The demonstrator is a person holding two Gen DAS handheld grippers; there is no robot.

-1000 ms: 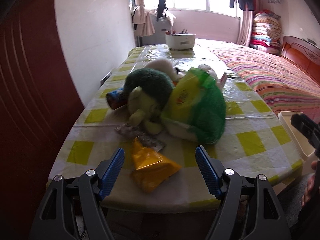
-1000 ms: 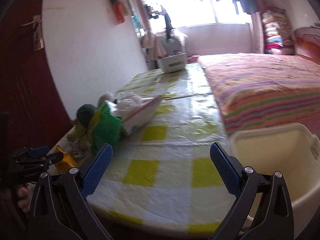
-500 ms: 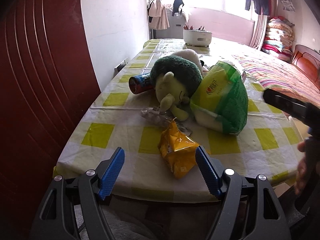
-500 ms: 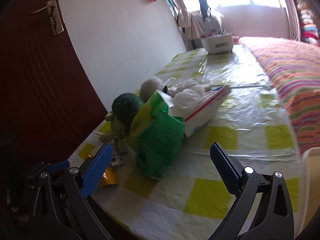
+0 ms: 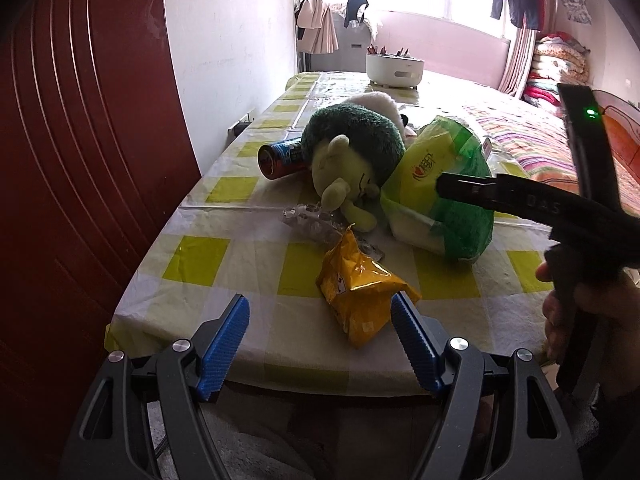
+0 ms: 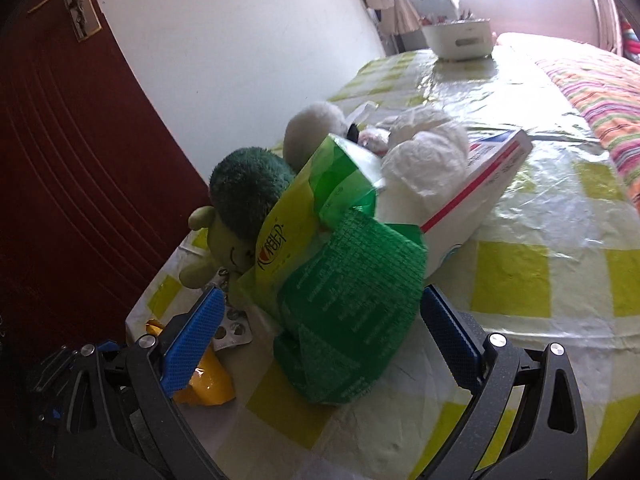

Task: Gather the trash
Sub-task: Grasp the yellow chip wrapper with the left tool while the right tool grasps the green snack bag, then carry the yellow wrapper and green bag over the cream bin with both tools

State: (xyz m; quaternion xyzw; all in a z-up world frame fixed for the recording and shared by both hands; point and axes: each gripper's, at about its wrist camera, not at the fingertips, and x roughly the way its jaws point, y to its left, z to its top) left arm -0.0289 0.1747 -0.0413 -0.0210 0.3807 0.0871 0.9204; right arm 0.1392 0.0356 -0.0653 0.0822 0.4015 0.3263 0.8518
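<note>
A crumpled yellow snack bag point(image 5: 360, 292) lies at the table's near edge, between the fingers of my open left gripper point(image 5: 320, 344). It shows partly in the right wrist view point(image 6: 208, 384). A green and yellow plastic bag point(image 5: 444, 196) lies behind it; my open right gripper point(image 6: 320, 332) straddles this bag point(image 6: 344, 304). A blue drink can point(image 5: 280, 158) lies on its side at the left. A clear blister pack point(image 5: 316, 224) lies between the can and the yellow bag. The right gripper's body point(image 5: 520, 200) crosses the left wrist view.
A green plush toy point(image 5: 352, 160) and a white plush point(image 6: 316, 132) lie among the trash. A red-striped white box point(image 6: 472, 196) leans behind the green bag. A white tub point(image 5: 394, 70) stands far back. A dark red door point(image 5: 80, 160) is left; a striped bed point(image 5: 532, 136) is right.
Both grippers moved closer to the table. The left now frames the yellow bag. The right swung left, away from the white bin, and closed in on the green bag.
</note>
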